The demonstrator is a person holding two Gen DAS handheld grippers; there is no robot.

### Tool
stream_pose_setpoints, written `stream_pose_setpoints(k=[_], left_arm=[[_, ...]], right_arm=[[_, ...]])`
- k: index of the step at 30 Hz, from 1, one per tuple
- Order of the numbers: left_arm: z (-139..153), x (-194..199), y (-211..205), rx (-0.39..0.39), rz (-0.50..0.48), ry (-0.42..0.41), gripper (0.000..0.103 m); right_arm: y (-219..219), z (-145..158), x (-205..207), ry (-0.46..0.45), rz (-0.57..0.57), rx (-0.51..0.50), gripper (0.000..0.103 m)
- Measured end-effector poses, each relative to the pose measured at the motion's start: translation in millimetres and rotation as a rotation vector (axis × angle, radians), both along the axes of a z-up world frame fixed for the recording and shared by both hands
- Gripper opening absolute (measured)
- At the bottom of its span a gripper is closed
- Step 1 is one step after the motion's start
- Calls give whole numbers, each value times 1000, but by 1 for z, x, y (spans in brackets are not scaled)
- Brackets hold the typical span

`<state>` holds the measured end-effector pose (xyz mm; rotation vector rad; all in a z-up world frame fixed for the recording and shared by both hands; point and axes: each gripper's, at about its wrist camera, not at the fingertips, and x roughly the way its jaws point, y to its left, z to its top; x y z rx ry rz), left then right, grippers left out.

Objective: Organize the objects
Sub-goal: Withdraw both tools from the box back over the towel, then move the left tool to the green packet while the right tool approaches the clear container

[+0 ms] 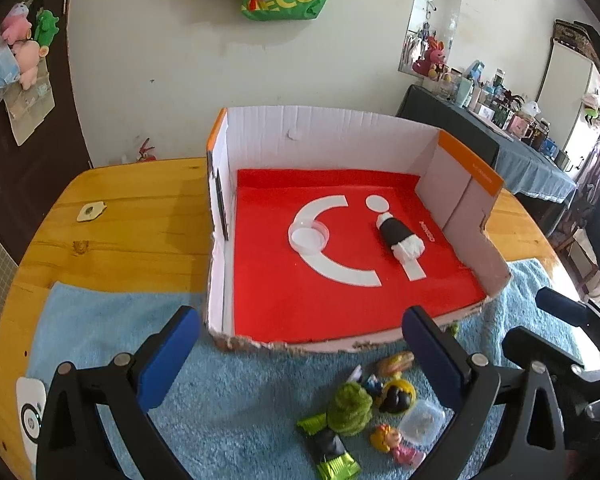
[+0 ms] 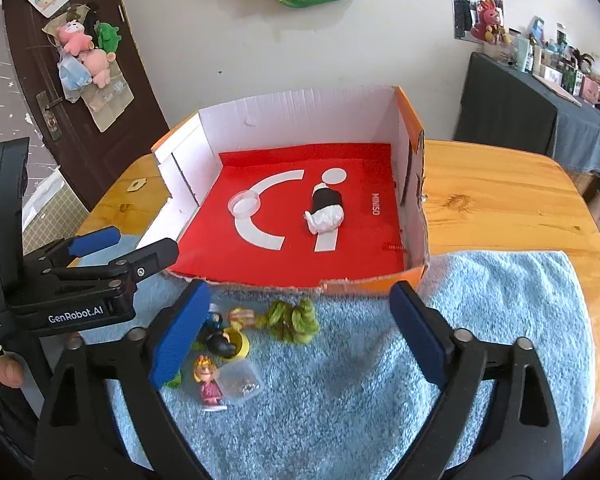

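Roll (image 1: 401, 238) was laid in box (image 1: 328, 128), white end toward open side | black middle, white ends | left gripper (image 1: 300, 344) and right gripper (image 2: 300, 332) were spread, nothing gripped.

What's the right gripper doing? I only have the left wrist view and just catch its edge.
Observer: The right gripper is open, with its blue pads wide apart and nothing between them.
Operator: Anything on the towel right of the toys? The gripper blocks that for me.
Observer: No. In the right wrist view the towel is bare there. The toys all sit toward its left pad.
Operator: Can you read the print on the red liner?
Observer: Yes. The red liner reads MINISO near the box's right wall.
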<state>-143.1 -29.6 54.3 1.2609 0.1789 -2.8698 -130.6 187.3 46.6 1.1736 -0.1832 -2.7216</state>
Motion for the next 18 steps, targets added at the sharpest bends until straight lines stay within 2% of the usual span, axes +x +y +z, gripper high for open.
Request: stream_pose_setpoints(k=[18], left_arm=[[-19,40,5,34,-9,-32,103]], right_arm=[[-2,-16,32,-22,2,-9,96]])
